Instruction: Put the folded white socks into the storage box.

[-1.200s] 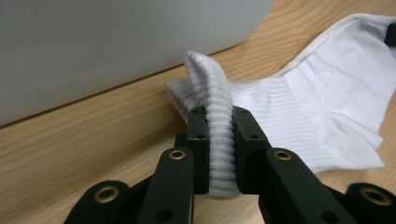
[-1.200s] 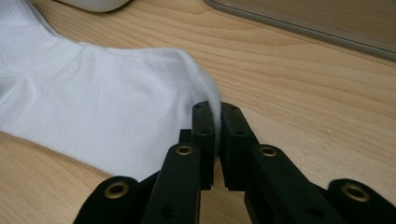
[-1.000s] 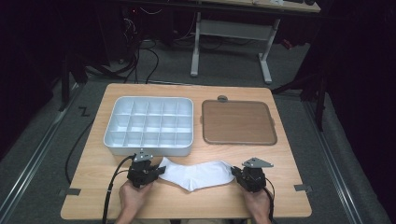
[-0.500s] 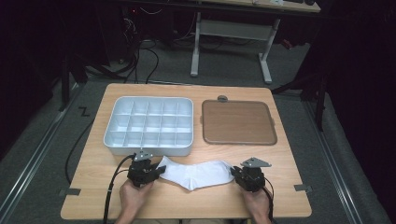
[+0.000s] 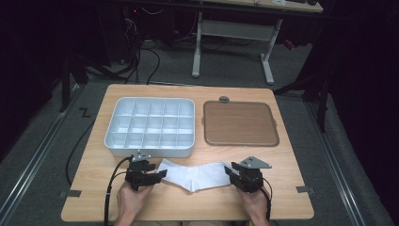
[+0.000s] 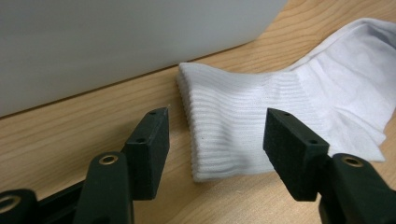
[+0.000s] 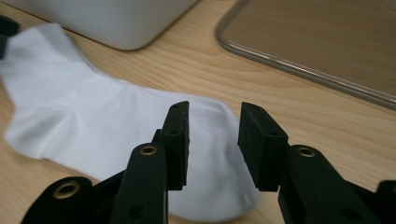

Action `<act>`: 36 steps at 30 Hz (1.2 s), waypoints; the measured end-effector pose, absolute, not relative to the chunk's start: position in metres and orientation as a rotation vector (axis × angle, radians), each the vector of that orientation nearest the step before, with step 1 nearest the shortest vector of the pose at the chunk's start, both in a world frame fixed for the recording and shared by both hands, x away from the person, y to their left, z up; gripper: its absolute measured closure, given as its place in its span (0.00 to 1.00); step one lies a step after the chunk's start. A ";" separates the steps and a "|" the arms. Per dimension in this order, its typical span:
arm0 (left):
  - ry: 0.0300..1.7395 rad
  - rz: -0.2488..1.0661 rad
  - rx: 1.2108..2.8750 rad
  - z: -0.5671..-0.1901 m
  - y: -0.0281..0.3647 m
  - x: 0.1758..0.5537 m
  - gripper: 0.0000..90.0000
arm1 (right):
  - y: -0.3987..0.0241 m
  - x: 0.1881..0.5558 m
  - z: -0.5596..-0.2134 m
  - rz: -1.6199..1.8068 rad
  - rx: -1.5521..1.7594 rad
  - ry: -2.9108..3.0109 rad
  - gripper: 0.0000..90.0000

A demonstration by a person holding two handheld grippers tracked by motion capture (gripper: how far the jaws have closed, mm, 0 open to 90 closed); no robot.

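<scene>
White sock (image 5: 195,175) lies flat on the counter (image 5: 282,160), lower middle of the high view, just below the white divided tray (image 5: 149,126), stretched sideways between my two tools. My left tool (image 5: 159,175) sits at the sock's left end, lower left of centre. Its jaws have just been opening and now stand spread. In the left gripper view the ribbed cuff (image 6: 224,126) lies between the two pads (image 6: 289,149) with clear gaps on both sides, so nothing is pinched. The tray wall fills the upper left of that view. My right tool (image 5: 230,171) is at the sock's right end, lower right of centre. Its jaws have also just been opening and are parted. In the right gripper view the toe end (image 7: 210,154) lies under and between the pads (image 7: 177,140), not squeezed. Sock rests loose on the wood. Brown flat tray (image 5: 239,123) sits to the right of the white tray, upper right of the counter, apart from the sock. A small round grey knob (image 5: 224,99) is at its top edge.
</scene>
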State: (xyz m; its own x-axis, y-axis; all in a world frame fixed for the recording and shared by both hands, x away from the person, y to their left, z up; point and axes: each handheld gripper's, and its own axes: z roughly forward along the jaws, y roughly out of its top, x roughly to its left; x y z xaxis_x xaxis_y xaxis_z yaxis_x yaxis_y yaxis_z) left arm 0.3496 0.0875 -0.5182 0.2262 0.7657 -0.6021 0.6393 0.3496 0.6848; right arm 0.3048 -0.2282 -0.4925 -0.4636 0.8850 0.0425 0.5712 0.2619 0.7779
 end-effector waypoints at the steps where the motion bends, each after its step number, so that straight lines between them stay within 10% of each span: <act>1: 1.476 0.144 1.350 -0.519 0.087 0.350 0.46 | -0.223 0.305 -0.492 1.072 1.308 2.150 0.74; 17: 1.536 0.179 1.375 -0.526 0.083 0.349 0.47 | -0.153 0.310 -0.512 1.141 1.178 2.367 0.90; 36: 1.525 0.179 1.356 -0.529 0.086 0.346 0.83 | -0.144 0.311 -0.528 1.044 1.175 2.387 0.93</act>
State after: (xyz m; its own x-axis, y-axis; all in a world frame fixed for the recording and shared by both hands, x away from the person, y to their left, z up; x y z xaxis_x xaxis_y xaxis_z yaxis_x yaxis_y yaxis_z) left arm 0.3461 0.0862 -0.5288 0.1798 0.7970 -0.5765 0.6415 0.3493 0.6830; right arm 0.3113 -0.1436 -0.5277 -0.6288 0.7752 0.0601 0.5705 0.4075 0.7130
